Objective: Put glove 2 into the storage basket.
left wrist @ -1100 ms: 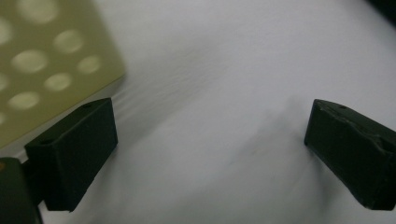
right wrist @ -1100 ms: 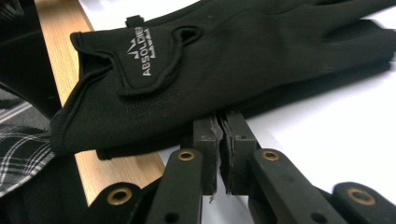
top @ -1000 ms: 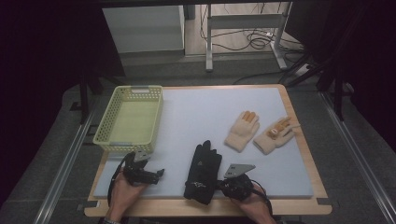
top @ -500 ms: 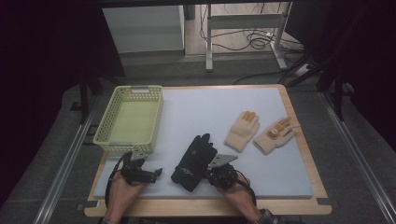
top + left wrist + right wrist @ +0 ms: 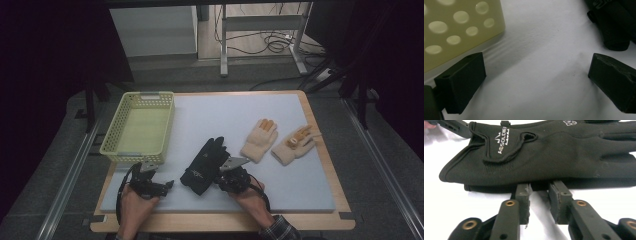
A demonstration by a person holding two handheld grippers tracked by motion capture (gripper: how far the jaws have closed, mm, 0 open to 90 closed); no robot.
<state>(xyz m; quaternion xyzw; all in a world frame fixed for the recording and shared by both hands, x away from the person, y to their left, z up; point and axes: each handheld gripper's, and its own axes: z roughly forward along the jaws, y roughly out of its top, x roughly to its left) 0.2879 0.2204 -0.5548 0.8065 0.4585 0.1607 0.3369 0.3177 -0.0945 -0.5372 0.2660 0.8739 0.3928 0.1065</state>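
High view: one black glove, two tan gloves, one yellow basket, bare bench beyond. Left claw wide open, empty near the front edge. Right claw just opening, parted at the glove's edge, gripping nothing.

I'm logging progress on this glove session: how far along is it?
Done: nothing is in the yellow basket yet. In hand: the right gripper sits at the edge of the black gloves, its jaws just opened a little, nothing clamped between them. The left gripper waits open beside the basket. Left: the black gloves and both tan gloves lie on the mat.
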